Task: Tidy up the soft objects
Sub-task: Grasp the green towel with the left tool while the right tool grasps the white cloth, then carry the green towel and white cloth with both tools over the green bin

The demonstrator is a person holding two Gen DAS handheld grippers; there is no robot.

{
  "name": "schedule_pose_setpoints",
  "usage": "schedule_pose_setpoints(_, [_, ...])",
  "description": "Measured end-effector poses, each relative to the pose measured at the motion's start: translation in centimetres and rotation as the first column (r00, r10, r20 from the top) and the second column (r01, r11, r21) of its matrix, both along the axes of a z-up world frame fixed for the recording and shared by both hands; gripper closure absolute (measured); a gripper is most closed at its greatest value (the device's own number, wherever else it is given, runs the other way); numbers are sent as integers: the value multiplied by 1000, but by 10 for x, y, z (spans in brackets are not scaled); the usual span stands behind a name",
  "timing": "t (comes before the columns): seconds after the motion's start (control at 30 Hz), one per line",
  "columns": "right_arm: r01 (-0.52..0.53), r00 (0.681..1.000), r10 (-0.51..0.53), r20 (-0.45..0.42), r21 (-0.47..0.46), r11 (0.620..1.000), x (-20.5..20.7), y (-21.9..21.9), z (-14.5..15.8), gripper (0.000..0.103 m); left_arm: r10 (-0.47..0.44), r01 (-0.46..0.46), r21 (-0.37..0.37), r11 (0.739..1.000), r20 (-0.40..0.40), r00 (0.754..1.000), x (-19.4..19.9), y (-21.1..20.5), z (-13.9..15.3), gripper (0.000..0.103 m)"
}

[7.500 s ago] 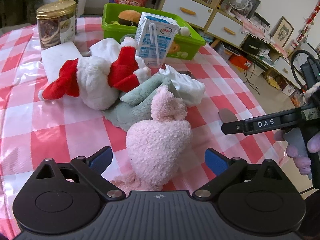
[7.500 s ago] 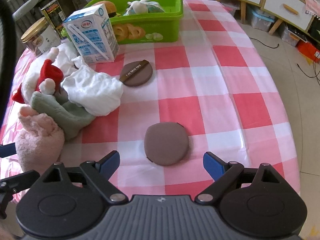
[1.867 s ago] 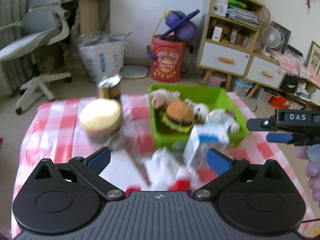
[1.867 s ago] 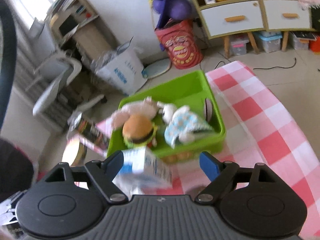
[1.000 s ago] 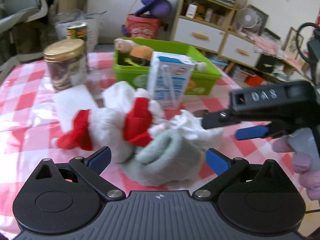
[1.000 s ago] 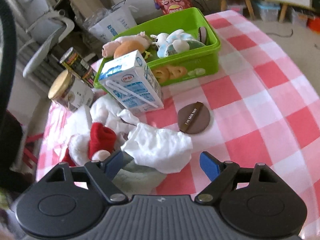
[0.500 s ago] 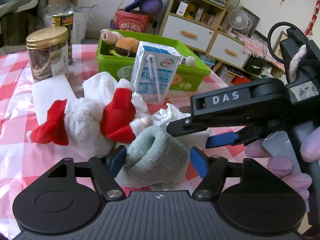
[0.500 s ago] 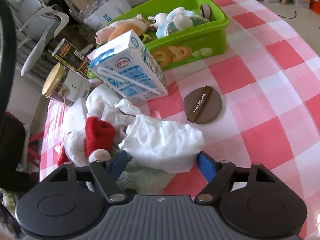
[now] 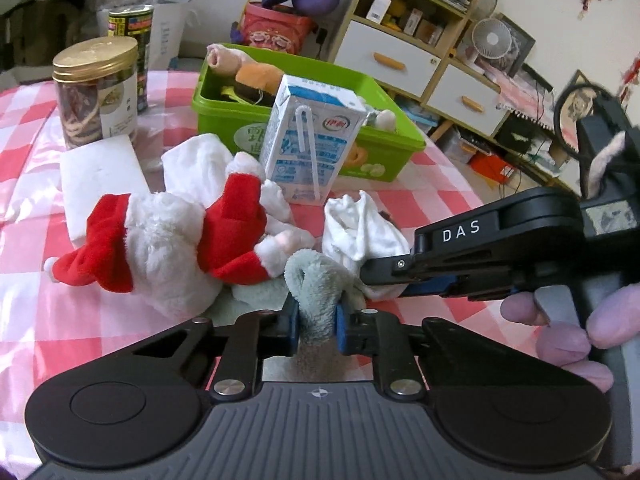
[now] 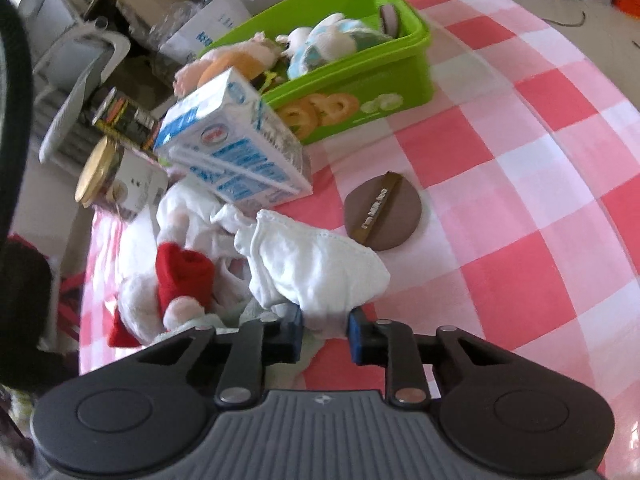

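A red-and-white checked tablecloth [image 10: 520, 152] covers the table; shelves and drawers [image 9: 400, 60] fill the upper right of the left view. Half a second ago both grippers stood open; now the left gripper [image 9: 317, 322] is clamped on the grey-green sock [image 9: 316, 280] at lower centre, and the right gripper [image 10: 325, 334] pinches the white cloth [image 10: 312, 268]. The green bin [image 10: 404, 60] of plush sits at upper centre behind the milk carton [image 10: 236, 152]. Bare cloth lies at right, around a brown puff [image 10: 382, 210].
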State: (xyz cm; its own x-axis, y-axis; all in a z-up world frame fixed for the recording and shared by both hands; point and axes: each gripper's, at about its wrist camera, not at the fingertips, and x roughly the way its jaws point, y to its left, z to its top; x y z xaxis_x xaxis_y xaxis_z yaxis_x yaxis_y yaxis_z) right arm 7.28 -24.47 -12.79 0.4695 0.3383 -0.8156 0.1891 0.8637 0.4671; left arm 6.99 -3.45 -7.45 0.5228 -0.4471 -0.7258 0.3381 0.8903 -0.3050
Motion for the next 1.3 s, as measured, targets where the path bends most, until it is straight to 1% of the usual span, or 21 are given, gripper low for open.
schedule_pose_setpoints(0.2, [30,999,-31,16,26,999,-4,-18,4,103,-19,19,-12,1000,27,999,-6,-7,13,90])
schedule_pose_setpoints(0.3, [41,999,-42,21,44,998,-3,-27,7,103,-30,31,-33,999,24,999,-11,-10,18,90])
schedule_pose_setpoints(0.47, [57,997,-60,41,67,996,-5,-31,14,103,-26,29,-59,998,52,998,-17,-8,29,90])
schedule_pose_setpoints(0.7, [70,996,-75,56,85,994,-8,-33,20,103,33,-26,-105,994,68,997,-16,5,41,90])
schedule_pose_setpoints(0.97, [91,989,-104,103,119,989,-11,-39,35,103,86,-71,-151,986,94,992,-14,16,55,91])
schedule_pose_setpoints(1.13, [99,984,-117,131,141,985,-10,-42,41,103,111,-93,-158,983,109,988,-12,22,59,91])
schedule_pose_setpoints(1.3, [106,980,-132,151,171,980,-8,-41,47,103,147,-128,-164,978,107,983,-8,37,60,91])
